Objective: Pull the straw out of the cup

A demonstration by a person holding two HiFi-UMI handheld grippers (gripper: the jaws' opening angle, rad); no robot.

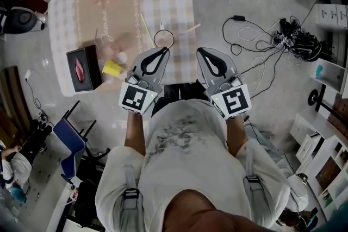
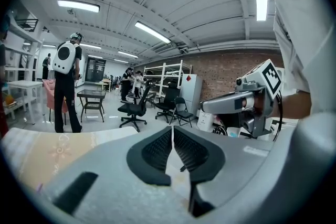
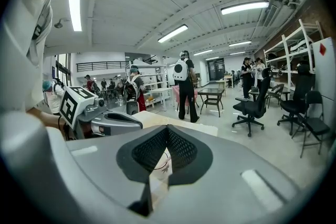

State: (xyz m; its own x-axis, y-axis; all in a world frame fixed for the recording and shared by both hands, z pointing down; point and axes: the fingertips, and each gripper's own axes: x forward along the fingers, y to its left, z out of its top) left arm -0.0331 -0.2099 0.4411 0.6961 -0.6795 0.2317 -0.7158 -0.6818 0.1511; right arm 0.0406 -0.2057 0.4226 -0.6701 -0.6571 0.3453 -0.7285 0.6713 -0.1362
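Head view: clear cup (image 1: 155,36) stands near the lower edge of the checked worktop (image 1: 109,2), straw (image 1: 187,29) leaning out of it toward upper right. Left tongs (image 1: 163,50) clenched, empty, tip just beside the cup rim. Right tongs (image 1: 200,50) clenched, empty, below the straw. Another straw (image 1: 145,27) lies loose; yellow cup (image 1: 112,68) and black box (image 1: 84,68) sit at left.

Risks: the left tip could knock the light cup over; an unbraced pull could drag the cup off the edge; the thin straw may slip or get crushed.
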